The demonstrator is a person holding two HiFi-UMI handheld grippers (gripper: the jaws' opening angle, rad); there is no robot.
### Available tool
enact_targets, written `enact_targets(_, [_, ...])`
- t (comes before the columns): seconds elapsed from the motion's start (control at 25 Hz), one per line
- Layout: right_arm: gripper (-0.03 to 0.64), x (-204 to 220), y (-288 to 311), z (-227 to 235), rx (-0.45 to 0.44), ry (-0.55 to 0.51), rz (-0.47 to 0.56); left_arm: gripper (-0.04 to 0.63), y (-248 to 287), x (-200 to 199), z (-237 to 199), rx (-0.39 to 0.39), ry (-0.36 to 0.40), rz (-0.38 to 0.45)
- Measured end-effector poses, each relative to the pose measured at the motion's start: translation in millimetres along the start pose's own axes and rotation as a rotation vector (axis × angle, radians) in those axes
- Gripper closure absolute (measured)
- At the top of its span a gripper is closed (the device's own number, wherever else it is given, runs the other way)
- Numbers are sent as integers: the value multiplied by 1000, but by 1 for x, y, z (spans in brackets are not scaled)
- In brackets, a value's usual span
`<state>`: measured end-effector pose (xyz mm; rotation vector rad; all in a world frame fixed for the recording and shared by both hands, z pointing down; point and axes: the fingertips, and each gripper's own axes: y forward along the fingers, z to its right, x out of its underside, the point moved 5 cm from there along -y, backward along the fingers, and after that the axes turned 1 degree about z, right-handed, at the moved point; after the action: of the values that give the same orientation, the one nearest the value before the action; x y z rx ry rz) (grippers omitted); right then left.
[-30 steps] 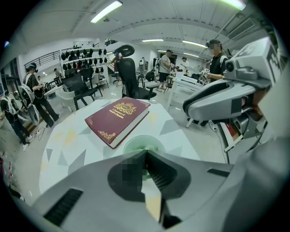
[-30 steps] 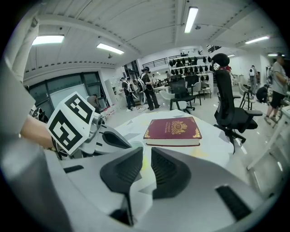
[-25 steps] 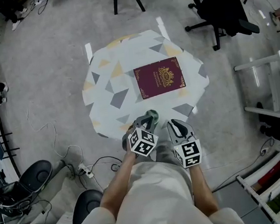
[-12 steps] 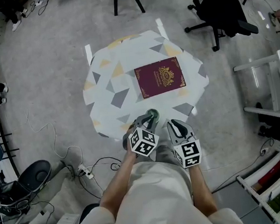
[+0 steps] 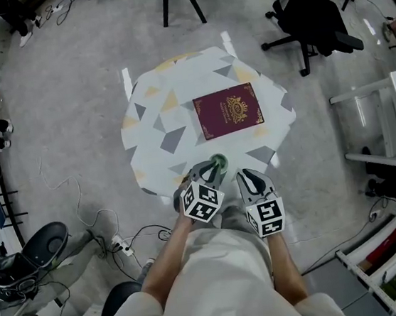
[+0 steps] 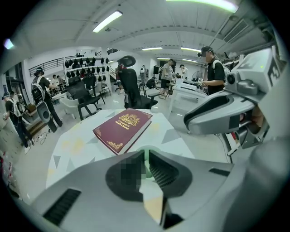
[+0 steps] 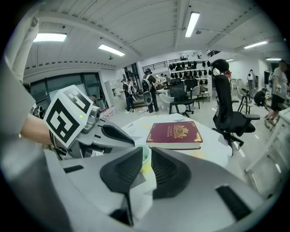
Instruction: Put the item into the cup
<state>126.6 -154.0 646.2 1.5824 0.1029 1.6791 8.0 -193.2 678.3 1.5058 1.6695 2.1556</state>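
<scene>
A small pale green cup (image 5: 218, 161) stands near the front edge of the patterned table (image 5: 158, 123). My left gripper (image 5: 212, 168) reaches it from the near side, and a strip of the green cup (image 6: 146, 164) shows in the narrow gap of the left gripper (image 6: 146, 156), so it is shut on the cup's wall. My right gripper (image 5: 249, 177) hovers just right of the cup, off the table's edge. In the right gripper view the jaws of the right gripper (image 7: 147, 158) are close together with nothing between them, the cup (image 7: 144, 155) beyond. No loose item shows.
A maroon hardcover book (image 5: 227, 110) lies flat behind the cup. A black office chair (image 5: 312, 11) stands at the back right and a white rack (image 5: 394, 122) at the right. Cables and a power strip (image 5: 118, 238) lie on the floor at left.
Both grippers and the cup keep their places. Only the head camera's view drifts slightly.
</scene>
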Motion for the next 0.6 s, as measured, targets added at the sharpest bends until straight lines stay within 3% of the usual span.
enact_targets(0.6, [549, -46, -11, -2, 37, -74, 98, 552, -64, -51, -23, -49, -19, 245])
